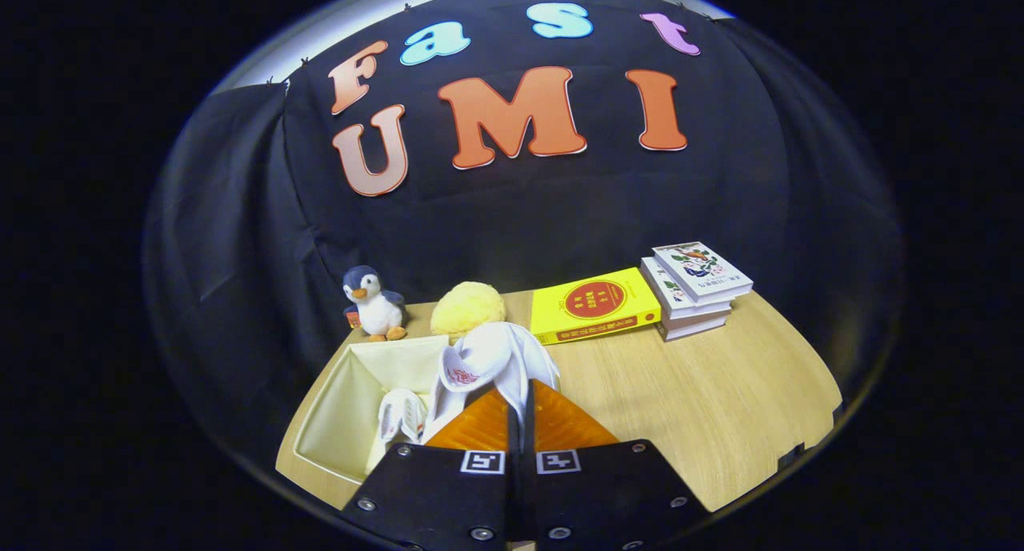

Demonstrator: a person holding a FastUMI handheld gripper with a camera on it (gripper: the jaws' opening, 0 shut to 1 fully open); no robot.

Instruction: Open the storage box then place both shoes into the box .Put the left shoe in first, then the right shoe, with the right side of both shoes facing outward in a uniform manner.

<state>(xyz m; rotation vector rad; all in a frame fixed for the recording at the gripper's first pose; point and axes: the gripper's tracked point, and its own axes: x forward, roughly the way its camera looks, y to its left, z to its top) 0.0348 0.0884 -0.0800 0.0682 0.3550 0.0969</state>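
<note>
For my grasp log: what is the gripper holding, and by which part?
The gripper is shut on a white shoe, pinched at its near upper edge, beside the open storage box.

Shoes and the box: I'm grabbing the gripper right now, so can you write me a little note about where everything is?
Gripper: jaws closed together, pinching the held shoe at their tips.
Storage box: open, on the table beside the jaws on their left.
First shoe: already inside the box.
Done: box opened, one shoe in.
Left: set the held shoe in next to the first shoe, facing the same way, then let go.
The toy penguin and books beyond are not part of the job.
</note>
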